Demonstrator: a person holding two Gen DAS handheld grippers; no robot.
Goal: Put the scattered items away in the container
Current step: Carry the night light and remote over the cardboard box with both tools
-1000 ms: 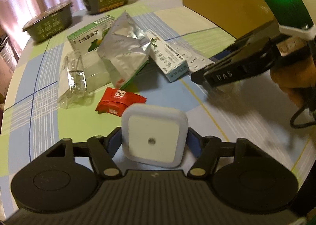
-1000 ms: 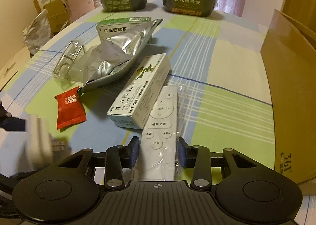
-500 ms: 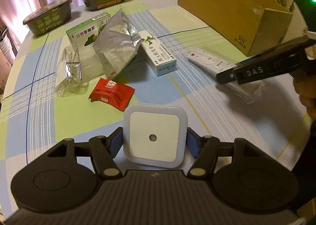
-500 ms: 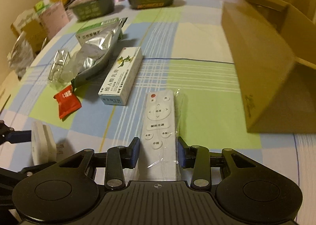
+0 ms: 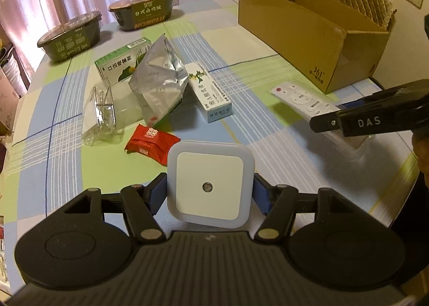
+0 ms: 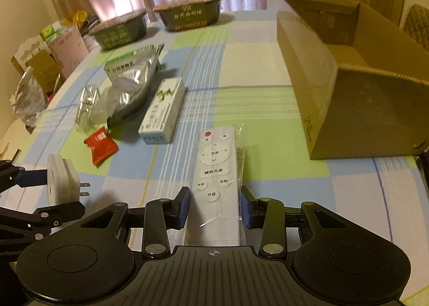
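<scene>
I have both tongs loaded and I judge this to be the carry step. My left tongs (image 5: 210,193) are closed on the square white plug-in night light (image 5: 210,184), gripped by its two side edges; the right wrist view shows its prongs pointing toward the middle of the tabletop (image 6: 262,96). My right tongs (image 6: 215,206) are closed on the white remote control (image 6: 215,171), which sits in a clear plastic sleeve and is held at its lower end with the button end sticking forward.

The open cardboard box (image 6: 346,83) stands ahead and to the right of the remote, near the right edge of the tabletop. Next I need to bring each piece over its near rim and let go inside; the remote, being closest, looks like the one to drop first.

The checked cloth between the remote and the box is bare, so that path is free. The foil pouch (image 5: 158,83), the white and blue carton (image 5: 210,94), the green carton (image 5: 122,61), the red snack packet (image 5: 150,142) and the clear wrapper (image 5: 103,110) lie clustered to the left, well apart from the box. The two tongs are near each other, so I would keep them from crossing.
</scene>
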